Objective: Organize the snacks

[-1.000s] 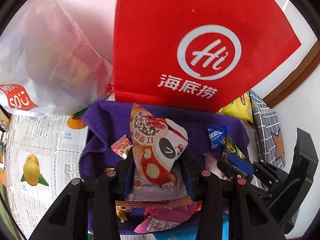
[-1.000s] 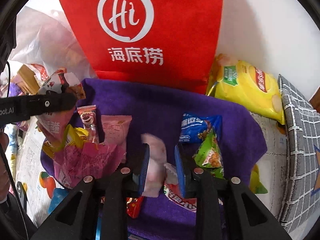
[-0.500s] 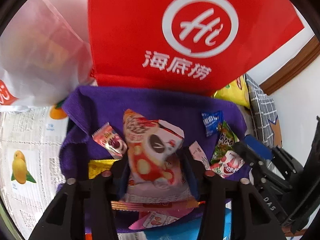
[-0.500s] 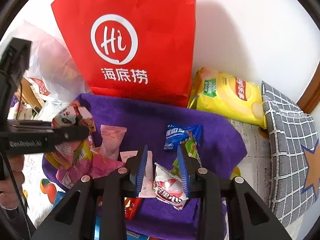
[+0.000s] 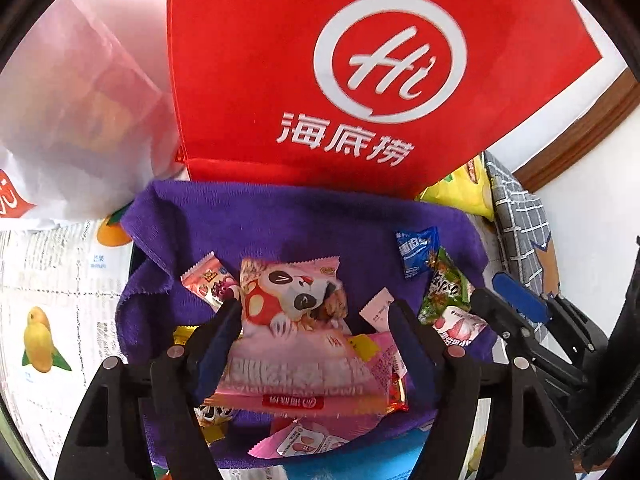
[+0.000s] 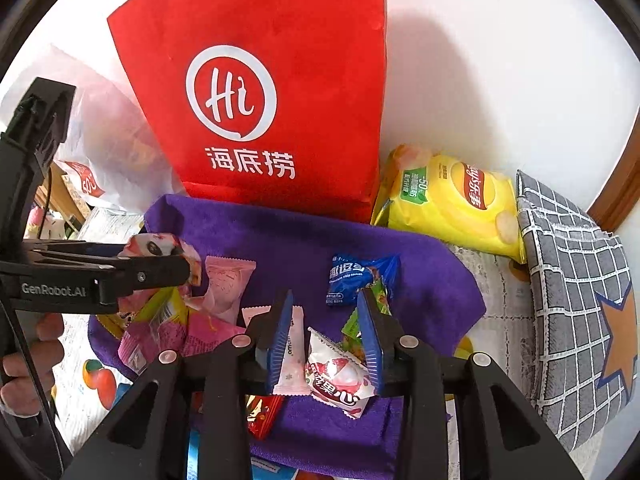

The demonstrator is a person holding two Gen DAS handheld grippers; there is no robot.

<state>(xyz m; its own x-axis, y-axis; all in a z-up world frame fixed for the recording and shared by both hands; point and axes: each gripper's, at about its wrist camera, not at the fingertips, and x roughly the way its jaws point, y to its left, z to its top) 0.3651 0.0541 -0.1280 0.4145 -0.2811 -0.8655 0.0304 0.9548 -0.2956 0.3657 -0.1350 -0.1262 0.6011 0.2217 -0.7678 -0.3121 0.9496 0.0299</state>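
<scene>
Several small snack packets lie on a purple towel (image 5: pixel 280 220) (image 6: pixel 420 272) in front of a red tote bag (image 5: pixel 360 80) (image 6: pixel 272 112). My left gripper (image 5: pixel 316 320) is open around a pink panda snack packet (image 5: pixel 296 312), which lies flat on the pile between the fingers. It also shows in the right wrist view (image 6: pixel 160 248) beside the left gripper (image 6: pixel 152 272). My right gripper (image 6: pixel 326 336) is open over a white sachet (image 6: pixel 294 356) and a red-and-white candy packet (image 6: pixel 340 380). A blue cookie packet (image 6: pixel 356 276) and a green packet (image 5: pixel 444 288) lie nearby.
A yellow chip bag (image 6: pixel 448 204) lies right of the tote. A grey checked cushion (image 6: pixel 576 292) is at far right. A white plastic bag (image 5: pixel 72 120) stands at left. Printed fruit paper (image 5: pixel 40 320) covers the table. White wall is behind.
My left gripper has opened; the panda packet, held upright before, now lies flat between the fingers. My right gripper has opened wider and pulled back from the pink candy it was shut on.
</scene>
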